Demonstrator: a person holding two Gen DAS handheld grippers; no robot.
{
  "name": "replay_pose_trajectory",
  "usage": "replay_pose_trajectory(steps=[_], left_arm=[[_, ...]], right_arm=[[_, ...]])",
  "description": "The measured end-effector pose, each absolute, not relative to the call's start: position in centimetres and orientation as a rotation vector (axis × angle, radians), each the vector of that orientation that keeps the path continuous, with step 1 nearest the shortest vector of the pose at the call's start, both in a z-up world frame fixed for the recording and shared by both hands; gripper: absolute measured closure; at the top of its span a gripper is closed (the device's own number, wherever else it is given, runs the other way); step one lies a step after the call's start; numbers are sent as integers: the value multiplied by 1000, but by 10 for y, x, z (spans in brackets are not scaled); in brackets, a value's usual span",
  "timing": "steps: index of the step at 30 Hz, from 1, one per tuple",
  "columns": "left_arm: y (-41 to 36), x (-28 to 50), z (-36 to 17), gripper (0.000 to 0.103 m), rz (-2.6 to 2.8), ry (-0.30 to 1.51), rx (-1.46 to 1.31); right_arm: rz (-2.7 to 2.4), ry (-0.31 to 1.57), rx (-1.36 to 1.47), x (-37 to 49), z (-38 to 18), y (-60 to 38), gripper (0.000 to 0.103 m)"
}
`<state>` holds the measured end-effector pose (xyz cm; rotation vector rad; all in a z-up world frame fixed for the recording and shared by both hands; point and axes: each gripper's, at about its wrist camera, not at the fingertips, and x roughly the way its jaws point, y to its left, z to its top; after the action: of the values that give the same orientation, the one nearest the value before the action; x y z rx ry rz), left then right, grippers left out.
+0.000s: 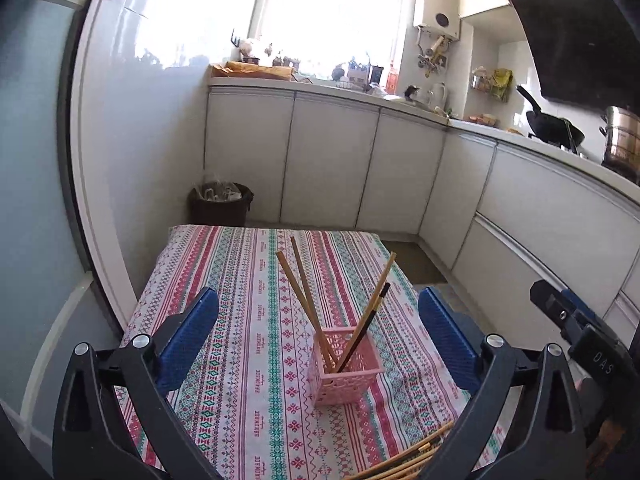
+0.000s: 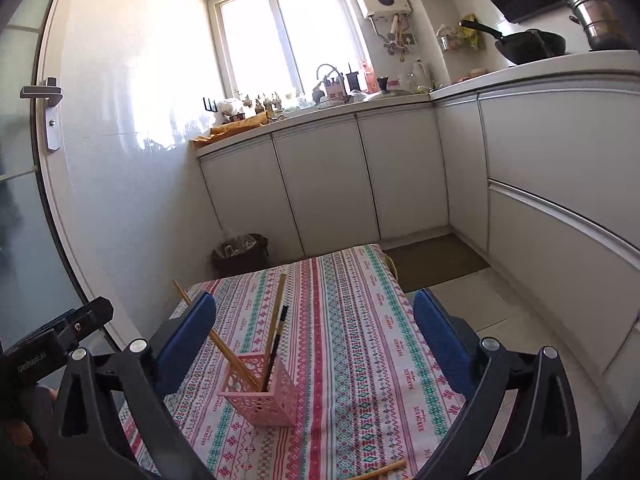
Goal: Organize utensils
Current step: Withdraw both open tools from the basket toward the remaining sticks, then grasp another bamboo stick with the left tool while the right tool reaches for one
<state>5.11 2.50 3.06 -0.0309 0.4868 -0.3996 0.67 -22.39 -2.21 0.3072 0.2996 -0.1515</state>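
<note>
Closest in, a loose bunch of bamboo chopsticks (image 1: 404, 466) lies on the near edge of the striped patterned tablecloth (image 1: 248, 320). Both tools are spread wide with nothing in them: left gripper (image 1: 318, 336), right gripper (image 2: 314, 338). Just past them sits the small pink lattice plastic basket (image 1: 344, 368), holding four upright chopsticks (image 1: 308, 292) that lean apart.

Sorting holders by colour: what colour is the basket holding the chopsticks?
Pink, a lattice-walled basket; clearest in the left wrist view.
</note>
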Motion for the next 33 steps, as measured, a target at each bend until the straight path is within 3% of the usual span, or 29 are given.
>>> replay_pose_trajectory(steps=[15,20,23,25,27,31,33], left_arm=[[-127,22,-101,7,-891,1018,504],[-186,26,-133,9,-938,1140,676],[-208,35,-143,16,-923,1169,769],[-217,43,-151,28,-929,1209,803],[-223,49,-159,45,-927,1245,841],[-231,59,-170,55,-954,1301,864],[-236,60,-177,69,-969,1319,889]], right_arm=[[-204,698,718,-67,-113,-327,7],[-193,714,815,-71,-124,-342,7],[-167,713,882,-72,-126,-352,7],[-141,728,925,-70,-131,-356,7],[-124,743,948,-67,-134,-359,7],[-126,741,956,-66,-134,-363,7],[-126,745,966,-65,-135,-364,7]])
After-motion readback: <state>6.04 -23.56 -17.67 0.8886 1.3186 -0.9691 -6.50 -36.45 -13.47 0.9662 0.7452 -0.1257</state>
